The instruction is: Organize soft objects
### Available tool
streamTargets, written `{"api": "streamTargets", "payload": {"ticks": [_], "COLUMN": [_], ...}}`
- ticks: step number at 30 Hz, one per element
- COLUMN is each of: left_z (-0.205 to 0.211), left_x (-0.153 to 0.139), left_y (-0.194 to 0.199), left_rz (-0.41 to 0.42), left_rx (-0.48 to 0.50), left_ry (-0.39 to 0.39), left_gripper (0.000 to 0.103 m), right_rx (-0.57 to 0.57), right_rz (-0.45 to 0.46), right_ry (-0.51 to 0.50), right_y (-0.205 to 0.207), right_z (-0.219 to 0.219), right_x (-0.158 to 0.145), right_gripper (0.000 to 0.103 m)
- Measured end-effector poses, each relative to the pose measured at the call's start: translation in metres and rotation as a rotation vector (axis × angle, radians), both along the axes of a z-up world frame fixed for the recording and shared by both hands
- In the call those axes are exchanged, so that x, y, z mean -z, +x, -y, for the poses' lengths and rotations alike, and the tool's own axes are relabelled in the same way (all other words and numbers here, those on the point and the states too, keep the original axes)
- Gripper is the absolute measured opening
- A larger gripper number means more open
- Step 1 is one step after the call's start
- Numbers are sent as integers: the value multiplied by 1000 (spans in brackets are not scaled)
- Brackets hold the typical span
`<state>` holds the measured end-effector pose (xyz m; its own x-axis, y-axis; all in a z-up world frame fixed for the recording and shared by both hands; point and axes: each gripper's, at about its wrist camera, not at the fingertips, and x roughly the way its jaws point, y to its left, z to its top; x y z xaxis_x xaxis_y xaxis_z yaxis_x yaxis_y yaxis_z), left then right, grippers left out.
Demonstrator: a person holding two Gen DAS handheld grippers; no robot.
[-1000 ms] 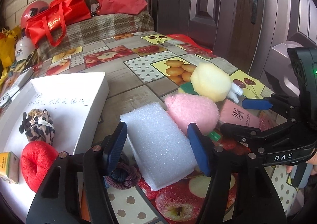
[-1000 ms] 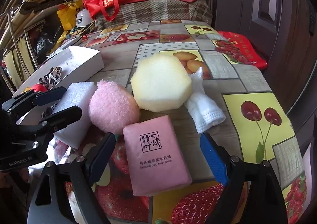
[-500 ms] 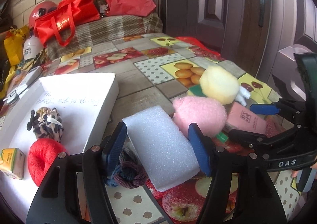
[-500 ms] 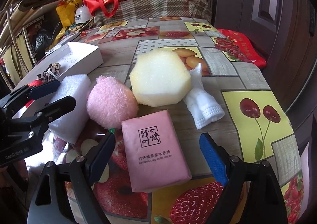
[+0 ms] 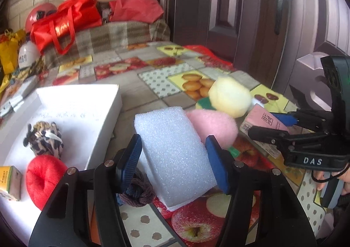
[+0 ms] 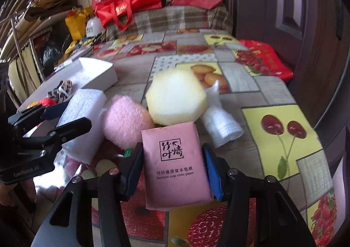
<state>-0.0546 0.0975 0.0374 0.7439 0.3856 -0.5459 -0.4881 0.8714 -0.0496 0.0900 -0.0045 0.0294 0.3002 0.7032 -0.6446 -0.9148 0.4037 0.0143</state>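
Note:
My left gripper (image 5: 174, 144) has its jaws closing on a white foam block (image 5: 172, 155), and both blue pads touch its sides. My right gripper (image 6: 172, 150) is closing too, its pads pressed on a pink tissue pack (image 6: 175, 166). Between the two lie a pink fluffy puff (image 6: 126, 120), a yellow hexagonal sponge (image 6: 177, 98) and a white cloth (image 6: 221, 124). To the left, a white box (image 5: 94, 111) holds a leopard scrunchie (image 5: 43, 137), a red plush ring (image 5: 43, 177) and a small yellow carton (image 5: 9, 179).
A dark knitted scrunchie (image 5: 137, 190) lies on the fruit-print tablecloth (image 6: 240, 85) under my left finger. Red bags (image 5: 63, 21) sit on a plaid cover at the far end. A dark door (image 5: 240, 17) runs along the right, near a red packet (image 6: 264, 56).
The right jaws have come in from wide apart onto the sides of the pink tissue pack. The left jaws have narrowed onto the foam block. Neither hand has shifted much.

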Motion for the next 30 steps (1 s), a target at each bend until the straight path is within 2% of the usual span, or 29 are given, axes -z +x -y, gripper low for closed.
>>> {"api": "streamTargets", "payload": {"ticks": [5, 9, 15, 22, 30], "left_z": [23, 32, 26, 28, 23], "left_x": [-15, -21, -22, -23, -24], "left_y": [-21, -29, -40, -48, -61], "left_rz": [125, 152, 173, 181, 209], "left_rx": [33, 43, 19, -11, -37], "left_ry": [112, 166, 141, 162, 157], "left_gripper": [60, 60, 60, 60, 60], "right_rx": [35, 49, 35, -2, 32], "right_rz": [51, 128, 155, 164, 163], "right_ry": [177, 291, 316, 329, 350], "right_y": [-6, -21, -31, -41, -47], "right_z": [22, 33, 25, 20, 21], "right_x": [-18, -28, -29, -28, -28], "right_gripper": [53, 53, 53, 53, 53]}}
